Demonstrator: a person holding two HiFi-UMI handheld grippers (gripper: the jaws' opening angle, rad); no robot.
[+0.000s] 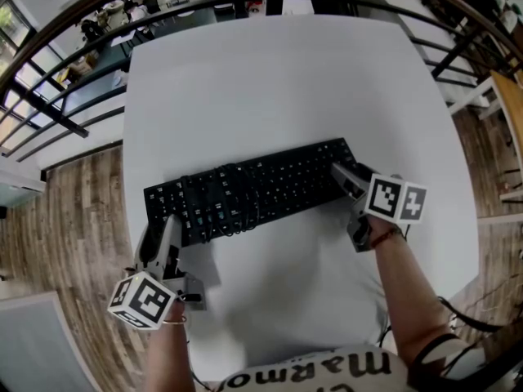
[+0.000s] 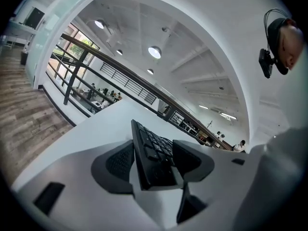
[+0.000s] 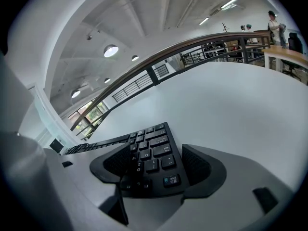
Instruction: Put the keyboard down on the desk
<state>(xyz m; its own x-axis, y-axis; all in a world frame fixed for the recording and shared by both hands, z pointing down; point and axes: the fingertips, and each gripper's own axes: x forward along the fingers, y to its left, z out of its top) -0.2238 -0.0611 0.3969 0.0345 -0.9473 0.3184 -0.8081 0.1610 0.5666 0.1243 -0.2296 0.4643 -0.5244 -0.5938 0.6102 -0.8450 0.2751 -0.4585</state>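
A black keyboard (image 1: 253, 190) stretches across the middle of the white desk (image 1: 286, 88), with a black cable (image 1: 231, 216) coiled over its left half. My left gripper (image 1: 163, 225) is at its left end. In the left gripper view the keyboard (image 2: 150, 154) stands edge-on between the pads, which press on it from both sides of my left gripper (image 2: 154, 166). My right gripper (image 1: 343, 176) is at the right end. There the keyboard's corner (image 3: 155, 159) lies slanted between the spread pads of my right gripper (image 3: 156, 166). Whether the keyboard touches the desk I cannot tell.
A dark railing (image 1: 78, 72) curves round the far side of the desk, with wooden floor (image 1: 73, 219) to the left. The desk's right edge (image 1: 458, 178) lies close to my right hand. A pale wooden table (image 3: 288, 57) stands beyond the railing.
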